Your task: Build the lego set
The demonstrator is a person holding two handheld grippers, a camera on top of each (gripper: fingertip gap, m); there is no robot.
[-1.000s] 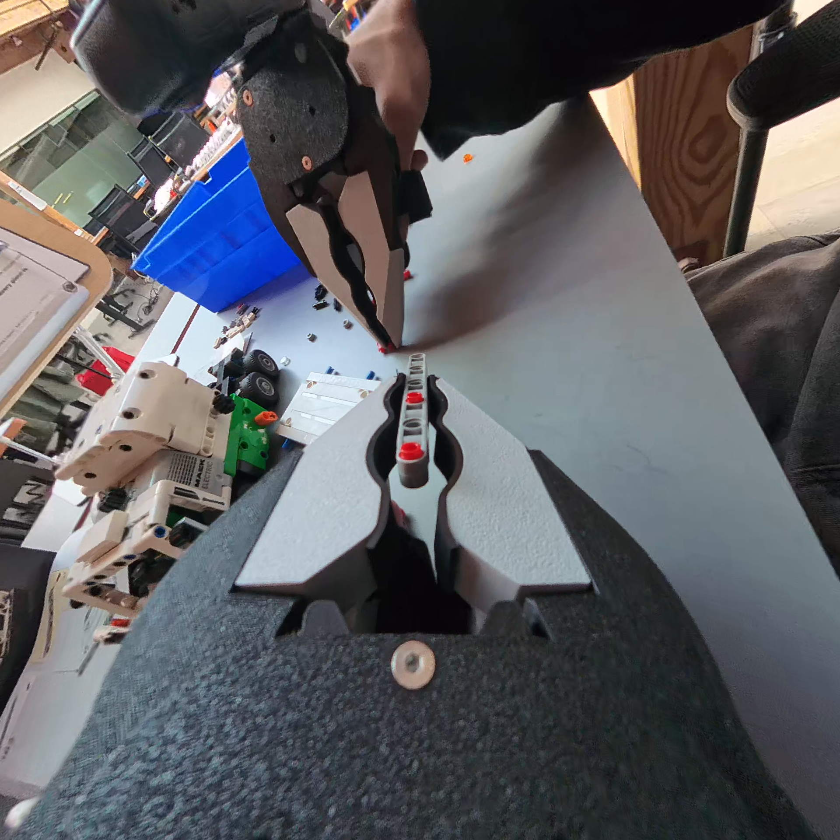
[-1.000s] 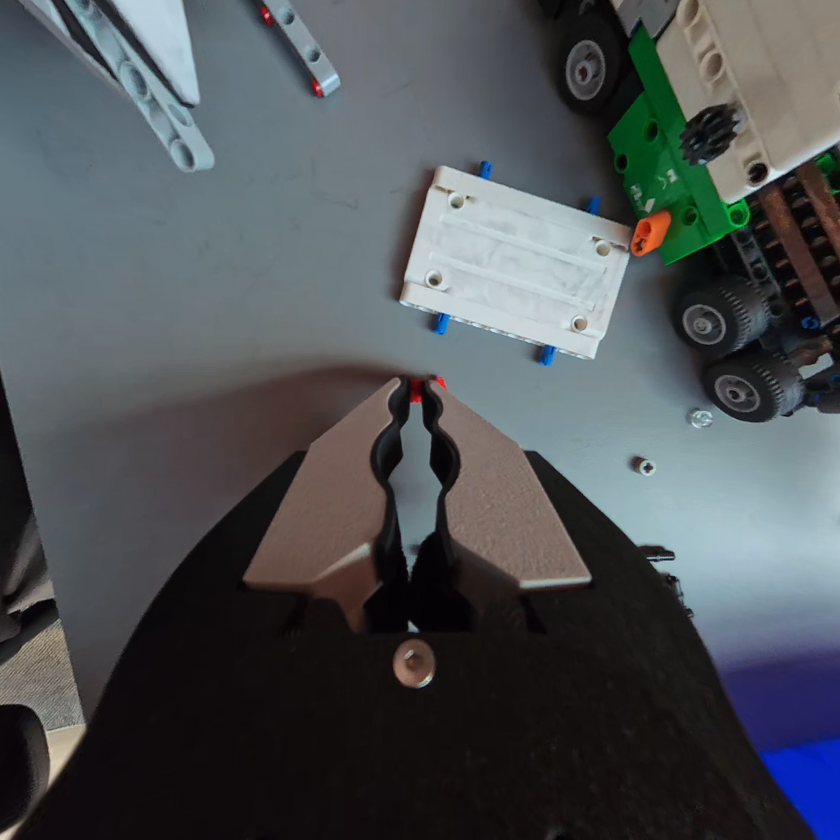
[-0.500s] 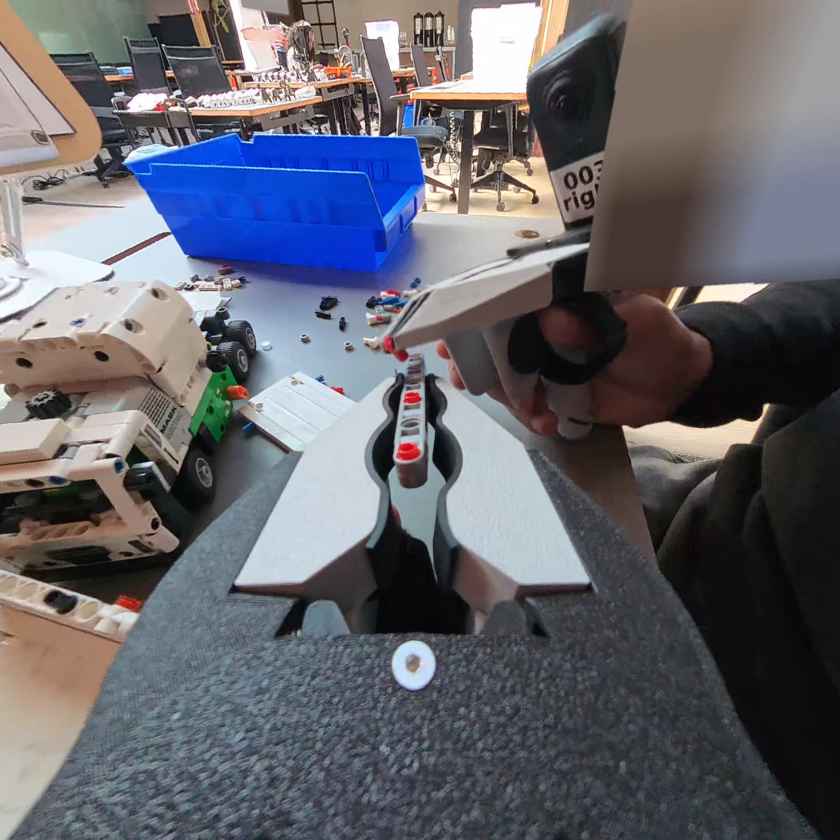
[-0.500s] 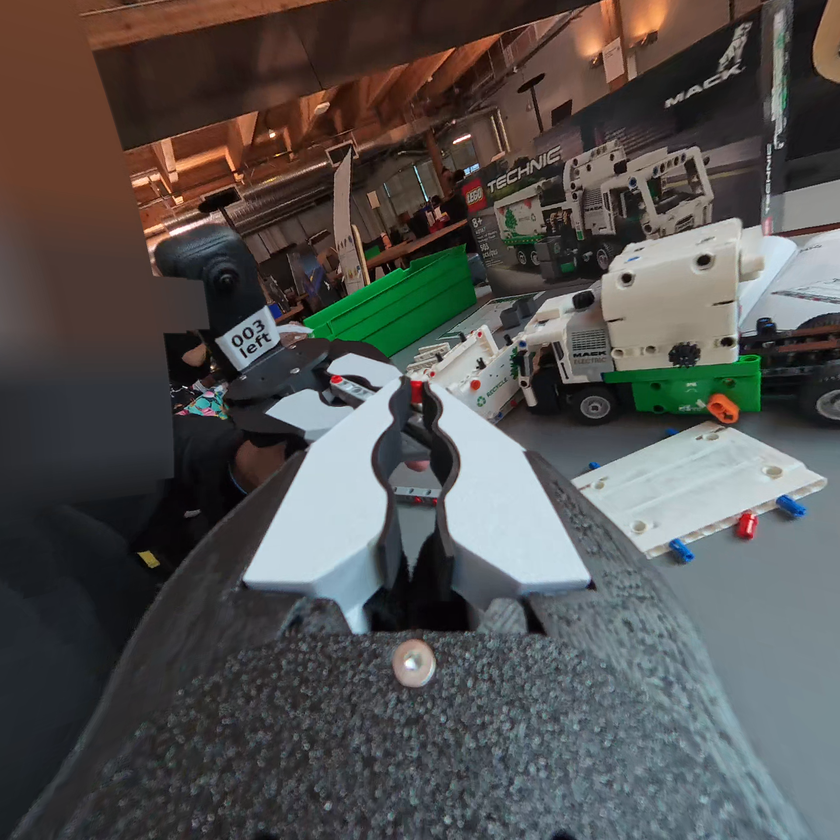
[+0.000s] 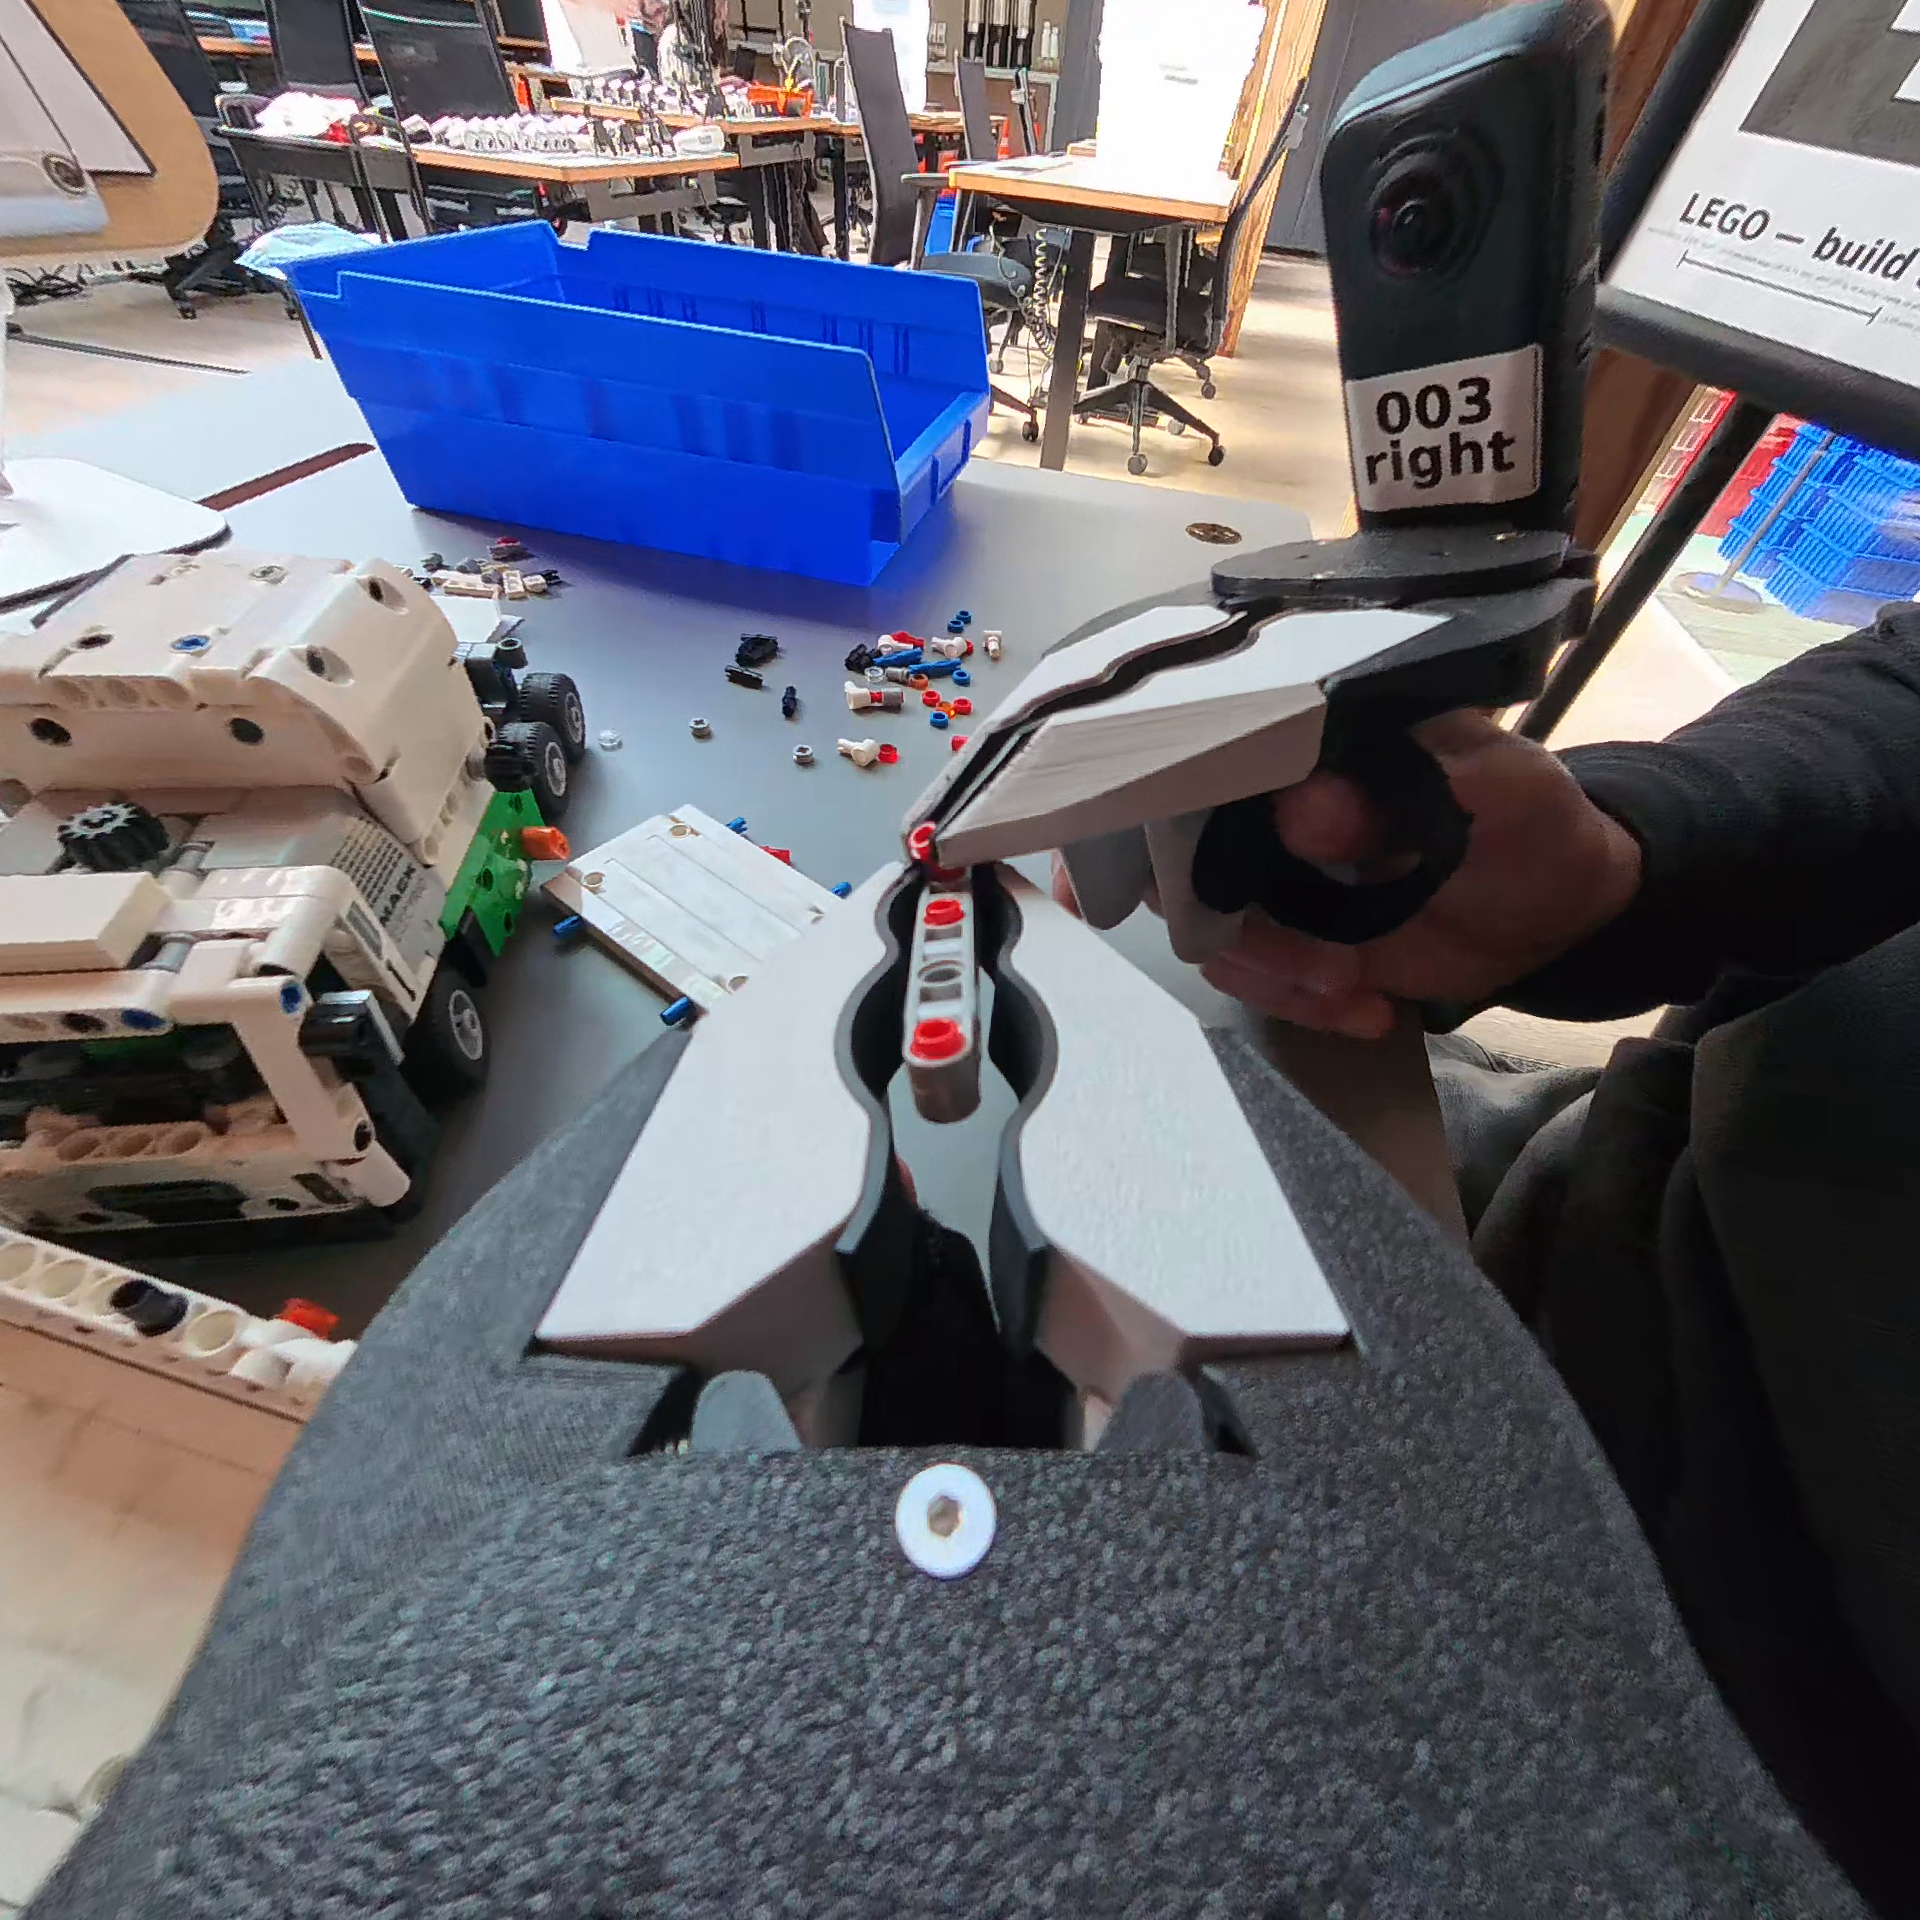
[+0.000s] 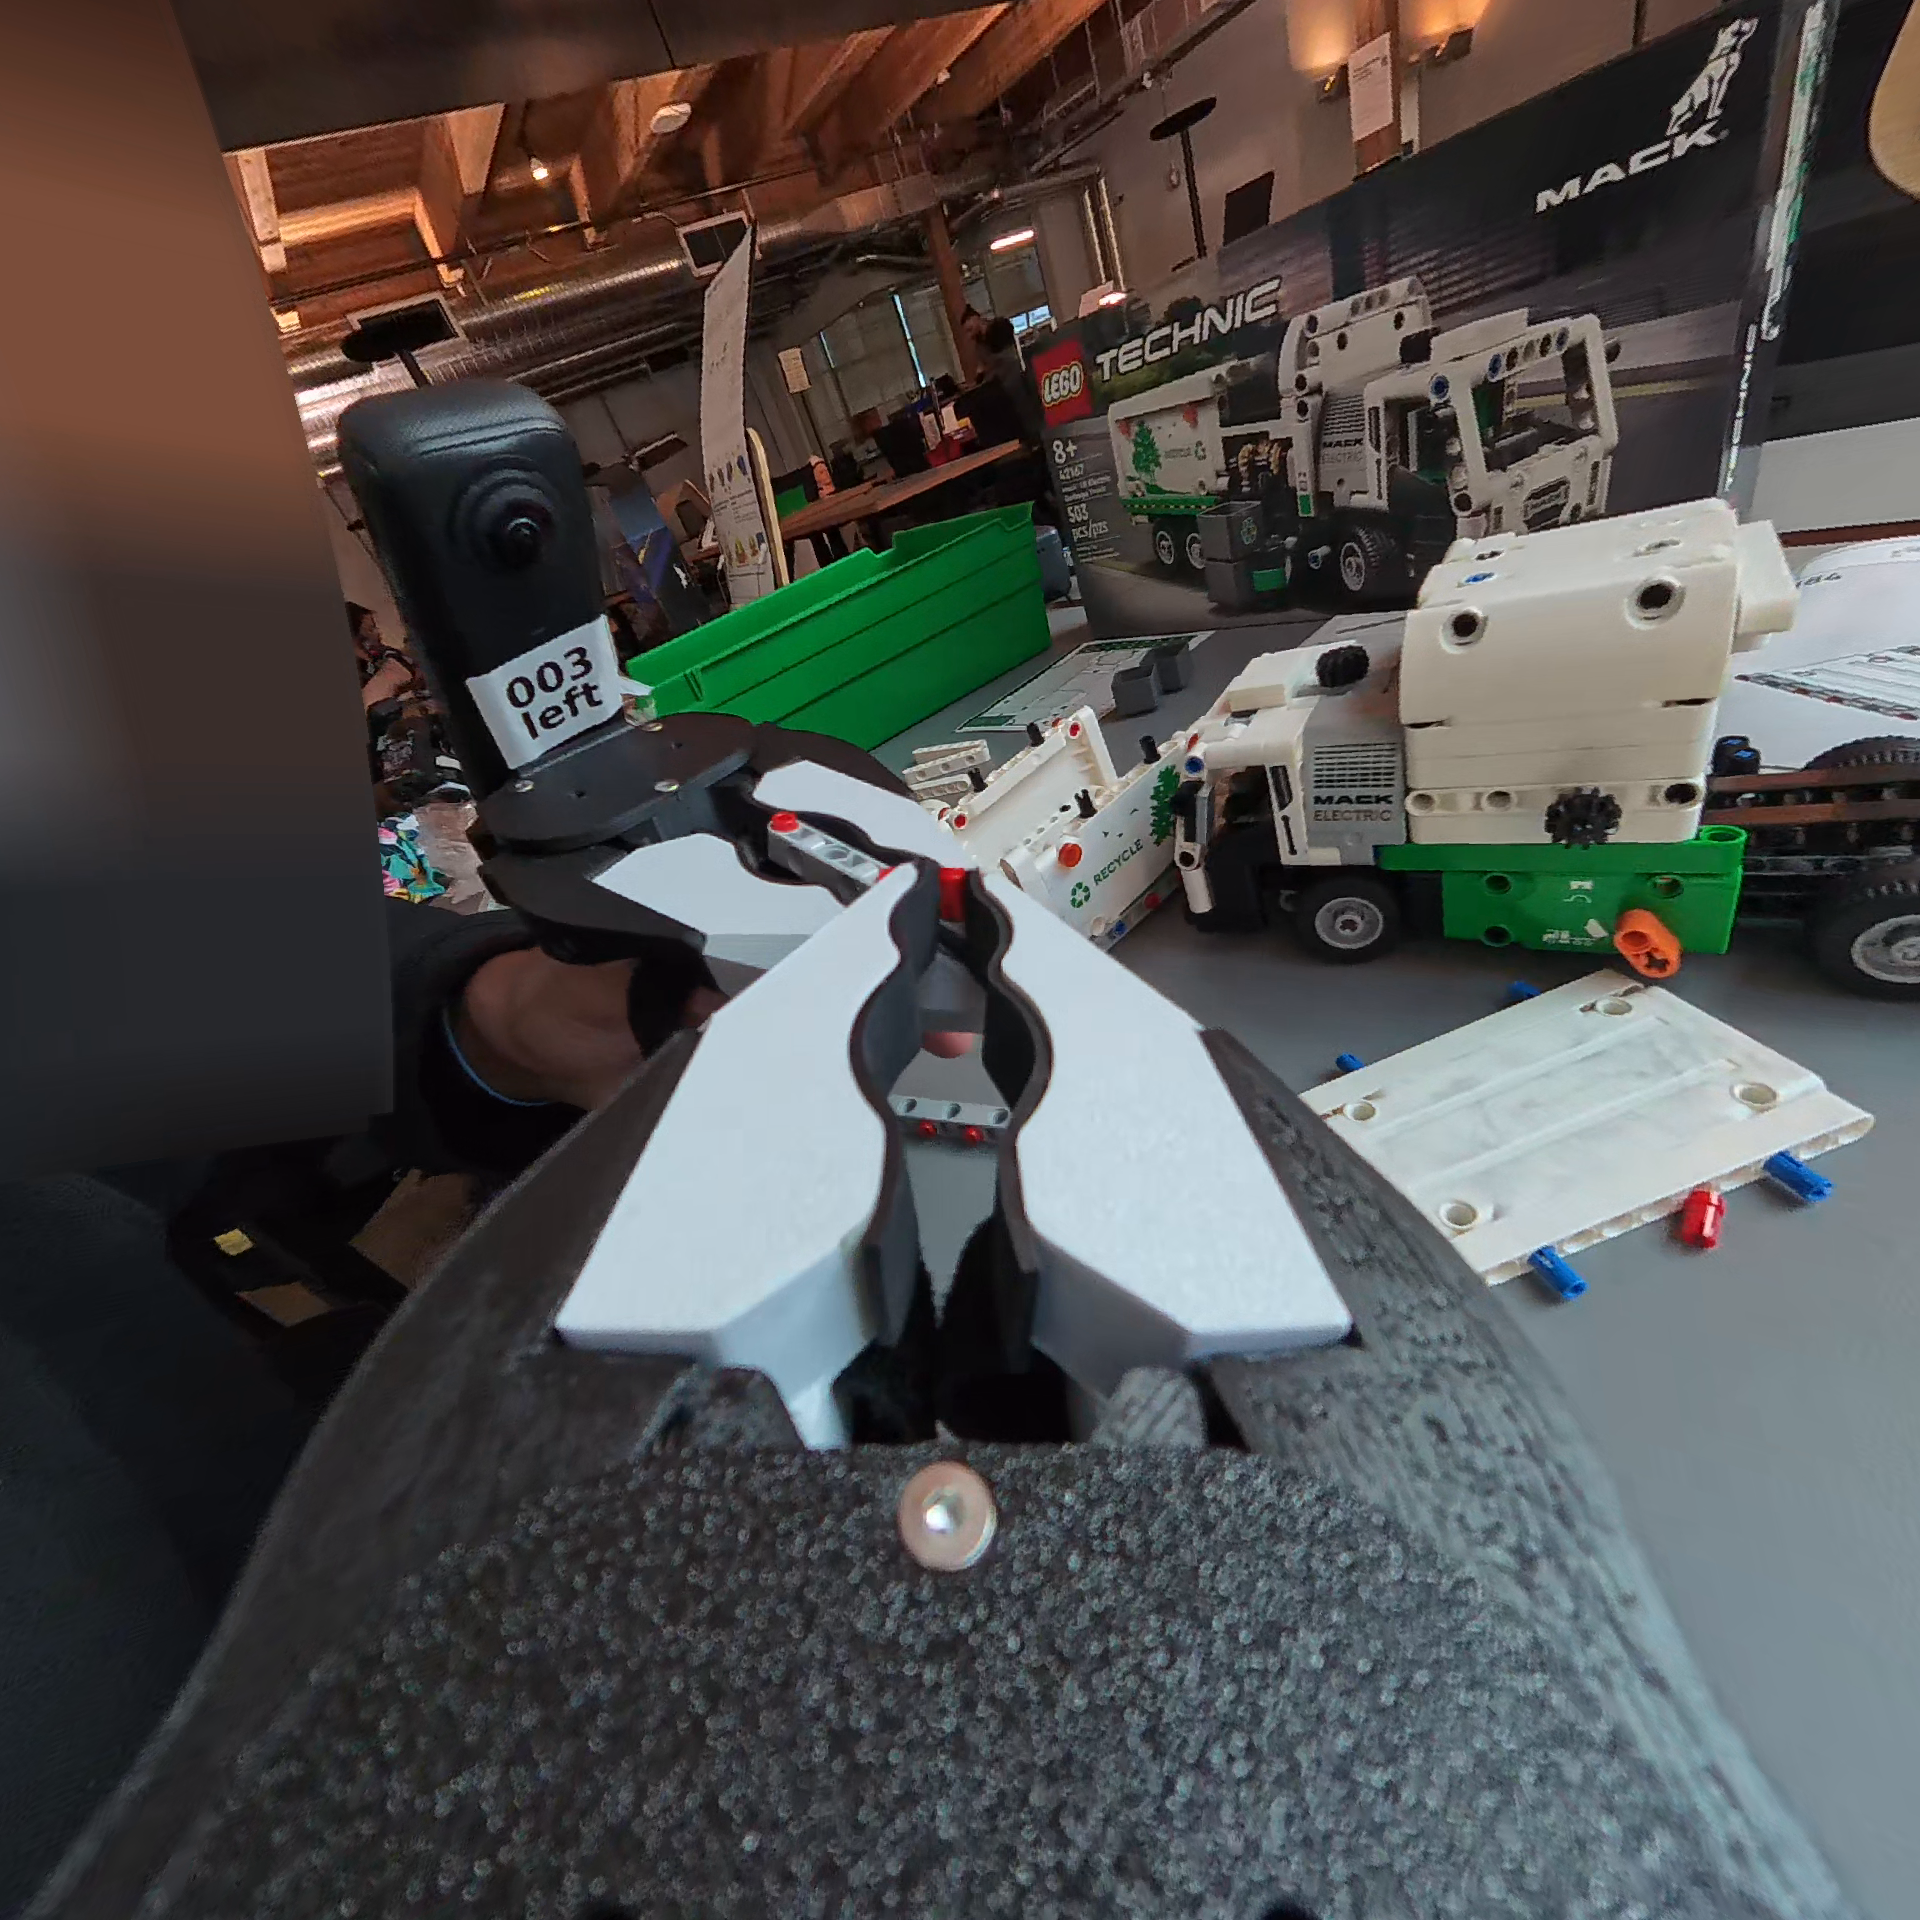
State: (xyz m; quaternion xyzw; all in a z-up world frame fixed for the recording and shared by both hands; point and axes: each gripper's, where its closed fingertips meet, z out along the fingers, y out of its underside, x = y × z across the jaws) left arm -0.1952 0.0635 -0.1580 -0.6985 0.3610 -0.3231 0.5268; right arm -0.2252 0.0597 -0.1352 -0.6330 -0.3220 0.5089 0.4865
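My left gripper (image 5: 940, 883) is shut on a grey beam (image 5: 940, 1003) with red pins in it, held level above the table and pointing away from me. My right gripper (image 5: 925, 837) comes in from the right, shut on a small red pin (image 5: 918, 840) that sits at the beam's far end. In the right wrist view my right gripper (image 6: 948, 878) pinches the red pin (image 6: 951, 891) against the tip of the left gripper (image 6: 899, 864) and its beam (image 6: 831, 856). The half-built white and green truck (image 5: 260, 831) stands to the left.
A white panel (image 5: 686, 904) with blue pins lies by the truck (image 6: 1507, 769). Several loose small parts (image 5: 894, 686) lie before a blue bin (image 5: 665, 416). A green bin (image 6: 883, 644) and the set's box (image 6: 1403, 364) stand behind the truck. A red pin (image 6: 1701, 1214) lies by the panel (image 6: 1579, 1122). The tips of both grippers are at nearly the same place.
My right gripper has lifted off the table with the red pin and swung up to the far end of the beam. My left gripper has tilted up to level, still holding the beam.
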